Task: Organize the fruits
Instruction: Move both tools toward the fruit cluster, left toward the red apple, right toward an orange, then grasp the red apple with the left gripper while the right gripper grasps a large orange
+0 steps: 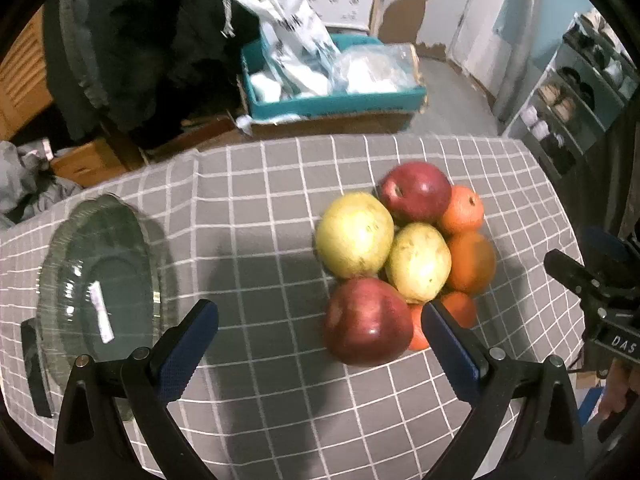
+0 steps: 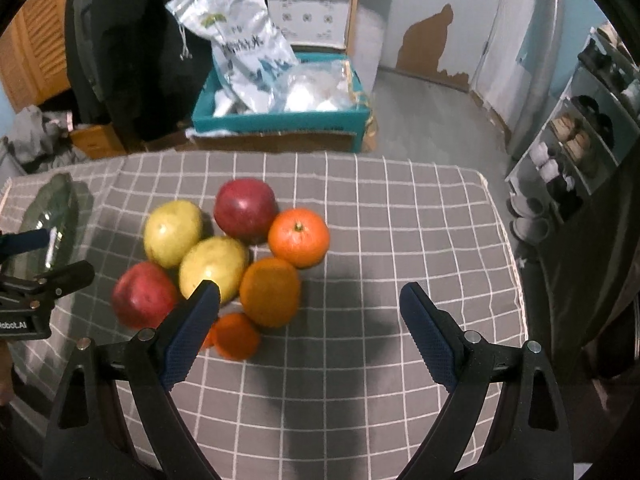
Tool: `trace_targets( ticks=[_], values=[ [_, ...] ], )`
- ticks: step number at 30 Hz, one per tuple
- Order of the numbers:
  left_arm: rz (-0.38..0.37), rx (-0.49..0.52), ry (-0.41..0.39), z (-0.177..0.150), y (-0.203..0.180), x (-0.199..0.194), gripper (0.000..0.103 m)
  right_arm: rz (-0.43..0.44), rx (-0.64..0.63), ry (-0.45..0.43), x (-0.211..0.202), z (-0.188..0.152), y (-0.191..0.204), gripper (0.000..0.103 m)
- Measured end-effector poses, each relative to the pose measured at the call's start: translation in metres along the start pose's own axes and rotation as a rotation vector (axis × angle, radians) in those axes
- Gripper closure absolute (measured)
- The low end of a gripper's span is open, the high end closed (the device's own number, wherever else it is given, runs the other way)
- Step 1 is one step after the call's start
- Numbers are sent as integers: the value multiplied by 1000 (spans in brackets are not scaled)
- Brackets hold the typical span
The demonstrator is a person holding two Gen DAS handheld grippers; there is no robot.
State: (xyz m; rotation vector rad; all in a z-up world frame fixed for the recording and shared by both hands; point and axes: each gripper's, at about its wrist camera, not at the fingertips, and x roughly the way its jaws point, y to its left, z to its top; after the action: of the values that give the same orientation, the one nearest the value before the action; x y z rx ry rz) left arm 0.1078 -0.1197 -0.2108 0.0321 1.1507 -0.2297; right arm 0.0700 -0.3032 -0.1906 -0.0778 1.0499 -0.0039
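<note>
Left wrist, fruit pile (image 1: 404, 256) beyond wide left tongs (image 1: 320, 316), near right finger.

On the right claw (image 1: 616, 340), as your left wrist camera sees it, you can read the white letters "DAS" before the frame edge cuts them off. On the left claw (image 2: 16, 325), seen from your right wrist camera, you can read "obot.AI". The white sack (image 2: 240, 52) in the teal box carries print too blurred to read.
</note>
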Motion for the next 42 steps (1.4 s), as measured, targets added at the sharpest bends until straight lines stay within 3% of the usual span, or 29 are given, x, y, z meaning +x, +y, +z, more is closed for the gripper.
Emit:
trace_targets(
  ticks=[15,20,28,33,36,42],
  values=[
    [-36,29,134,-7,-24,58,1,-1,7,65,28,-9,-10,12],
    [-57,14,182,-8,-21,73,13,16,13,87,39,-10,-12,12],
    [-186,-70,223,-11,-5,85,26,80,12,134,59,-10,-5,12],
    [-189,-55,214,-12,-5,83,26,123,11,170,76,-8,-1,17],
    [-162,-42,202,-14,-3,81,26,147,15,199,87,-7,1,23],
    [-104,-44,167,-10,17,71,26,182,15,235,102,-5,7,25]
  ],
)
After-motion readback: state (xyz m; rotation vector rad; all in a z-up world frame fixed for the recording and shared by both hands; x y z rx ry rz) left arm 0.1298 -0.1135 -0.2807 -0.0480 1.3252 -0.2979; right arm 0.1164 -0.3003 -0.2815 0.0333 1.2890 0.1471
